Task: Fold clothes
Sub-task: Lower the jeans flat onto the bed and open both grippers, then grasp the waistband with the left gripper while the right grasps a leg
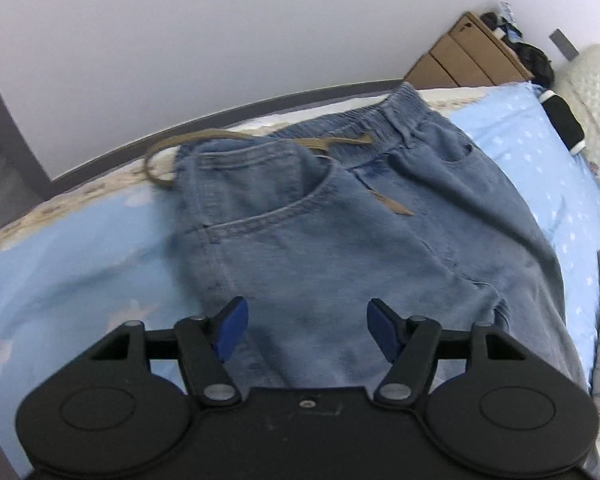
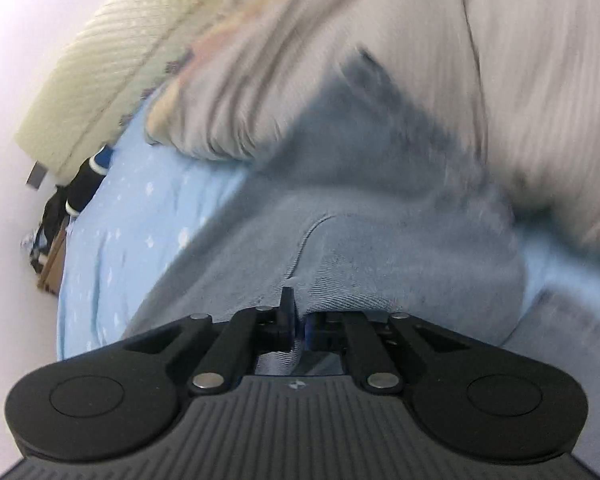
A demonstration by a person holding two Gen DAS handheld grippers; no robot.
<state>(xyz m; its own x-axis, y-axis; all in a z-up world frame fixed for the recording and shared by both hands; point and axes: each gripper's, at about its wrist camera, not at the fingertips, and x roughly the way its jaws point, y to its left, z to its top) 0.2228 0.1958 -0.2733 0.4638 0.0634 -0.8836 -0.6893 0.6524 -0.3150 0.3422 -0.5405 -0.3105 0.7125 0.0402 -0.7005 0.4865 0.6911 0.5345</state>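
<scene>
The left wrist view looks forward and steeply down along the left gripper, whose body fills the lower edge. It faces across the bed toward a pale wall, with the jeans filling the middle ground and cardboard boxes far off at upper right.

The right wrist view sits much nearer the cloth, looking down along the right gripper at denim just ahead; a grey garment crowds the blurred upper half.

Both views share the jeans, the blue starred sheet, the cream knitted pillow and the boxes by the wall.
</scene>
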